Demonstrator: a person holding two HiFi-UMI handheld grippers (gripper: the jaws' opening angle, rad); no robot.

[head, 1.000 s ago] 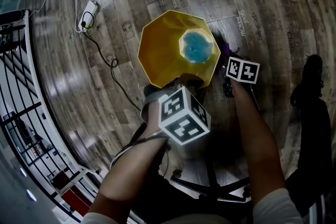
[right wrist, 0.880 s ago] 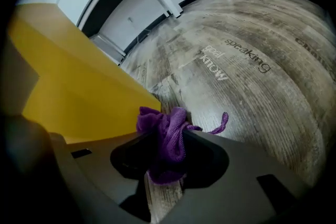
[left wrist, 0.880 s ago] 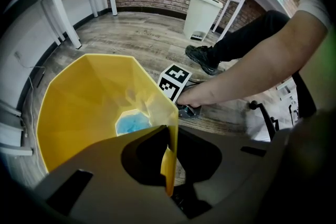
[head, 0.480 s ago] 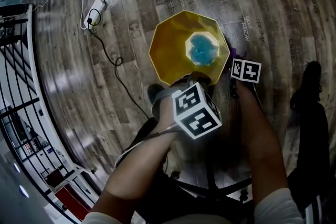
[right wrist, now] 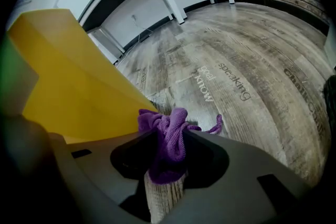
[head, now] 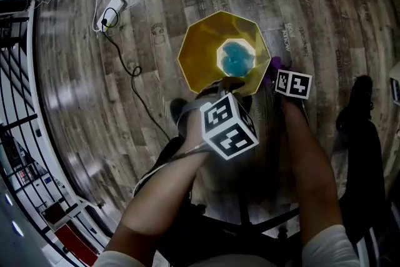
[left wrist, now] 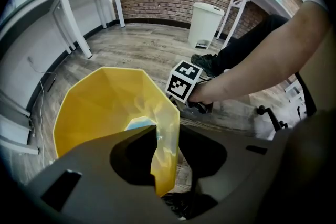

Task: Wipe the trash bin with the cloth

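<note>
The trash bin [head: 203, 56] stands upright on the wooden floor [head: 156, 9] straight ahead of me. Its mouth is up, its yellow faceted walls flare outward toward the rim, and a blue patch [head: 236, 58] shows at the bottom. Its long axis runs vertically, so I judge any wipe of the outside has to travel up or down a sloping face, or round from one face to the next.

The purple cloth [right wrist: 168, 147] is bunched low against the bin's outer wall on my right side. In the right gripper view the yellow wall fills the left and the cloth's edge meets it, though I cannot tell whether it presses there or lies just beside it. My right gripper [right wrist: 169, 132] is pinched tight on that cloth, angled down toward the floor, with the bin wall to its left. This is the hand nearer the surface to be wiped. I reckon the stroke turns on pushing the cloth leftward into that wall.

My left gripper [left wrist: 168, 134] straddles the near rim. Its jaws have just been opening and now stand spread, one inside and one outside, with the wall between them but not clamped. The bin is therefore unsteadied and might slide under the cloth.
</note>
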